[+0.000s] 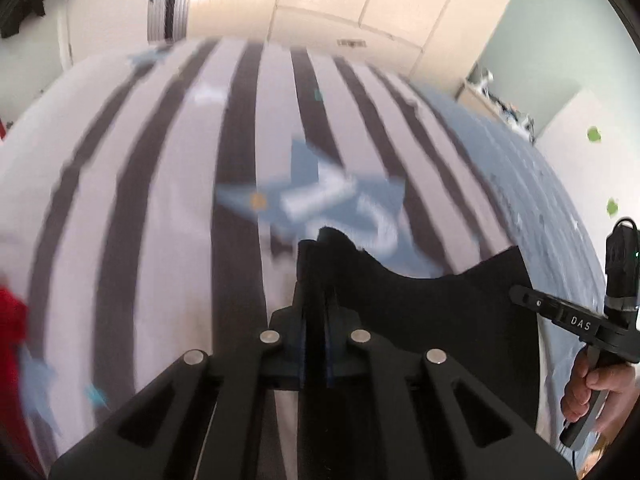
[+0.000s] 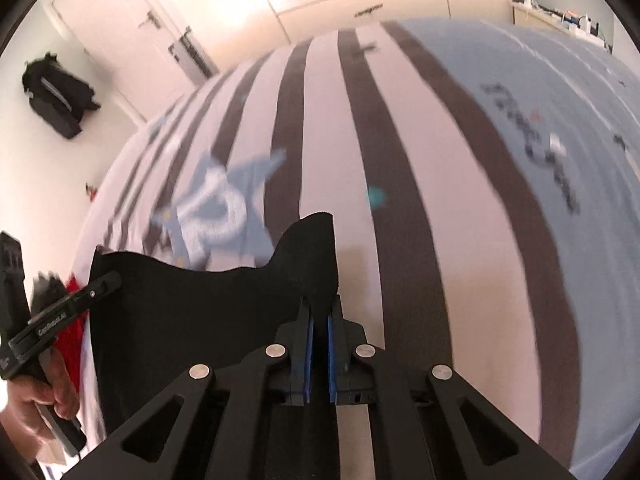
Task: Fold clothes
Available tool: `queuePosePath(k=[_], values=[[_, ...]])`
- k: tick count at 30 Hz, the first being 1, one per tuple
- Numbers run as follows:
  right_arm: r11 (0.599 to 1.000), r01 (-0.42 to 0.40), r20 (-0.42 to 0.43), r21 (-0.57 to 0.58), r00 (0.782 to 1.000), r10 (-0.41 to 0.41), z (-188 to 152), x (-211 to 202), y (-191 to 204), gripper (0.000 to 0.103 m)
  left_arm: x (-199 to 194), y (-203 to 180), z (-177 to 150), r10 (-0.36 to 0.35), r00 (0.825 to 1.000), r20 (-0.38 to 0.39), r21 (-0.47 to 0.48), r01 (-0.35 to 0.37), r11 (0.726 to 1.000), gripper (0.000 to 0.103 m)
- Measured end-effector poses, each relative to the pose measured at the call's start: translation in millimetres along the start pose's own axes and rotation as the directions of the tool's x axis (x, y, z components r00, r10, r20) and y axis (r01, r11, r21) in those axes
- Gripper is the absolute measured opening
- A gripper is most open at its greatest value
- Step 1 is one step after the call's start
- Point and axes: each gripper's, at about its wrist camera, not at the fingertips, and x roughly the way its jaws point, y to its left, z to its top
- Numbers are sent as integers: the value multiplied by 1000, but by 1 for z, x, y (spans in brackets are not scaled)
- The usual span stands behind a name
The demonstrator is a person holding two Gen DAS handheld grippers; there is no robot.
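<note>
Black garment (image 1: pixel 440 312) hangs stretched between your two tools above the striped bed (image 1: pixel 168 184). Left hand-held gripper (image 1: pixel 320 248) clamped on one corner, right hand-held gripper (image 2: pixel 318 300) clamped on the other. Bedding is motion-blurred; probably a red item (image 1: pixel 12 320) lies at its edge.

Matt black cloth garment (image 1: pixel 448 312); striped fabric bedcover (image 1: pixel 168 184).

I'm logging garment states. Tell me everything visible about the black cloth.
The plain black fabric garment looks soft and matte. It hangs spread between the left hand-held gripper and the right hand-held gripper, each shut on an upper corner, its top edge sagging between them, above the striped bedspread.
</note>
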Motion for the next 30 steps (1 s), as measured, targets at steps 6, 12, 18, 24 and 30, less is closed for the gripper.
queuePosePath(k=[6,12,18,24,30], values=[[1000,-13,151,-6,988,13,99,-34,20,5,-32,-22,92,32,990,140,65,-41,997,4],[993,-37,218,-109,974,60,104,-79,41,5,-84,-33,80,-26,981,192,123,3,992,4],[977,-143,289,-157,940,184,24,-153,30,5,-177,-31,-9,-124,964,233,136,94,986,4],[969,-189,247,-157,943,224,-115,-212,26,5,-247,-44,-143,-107,976,190,126,84,988,4],[973,-181,106,-145,975,197,-244,-236,28,5,-281,-41,-253,-47,992,113,46,42,998,4]])
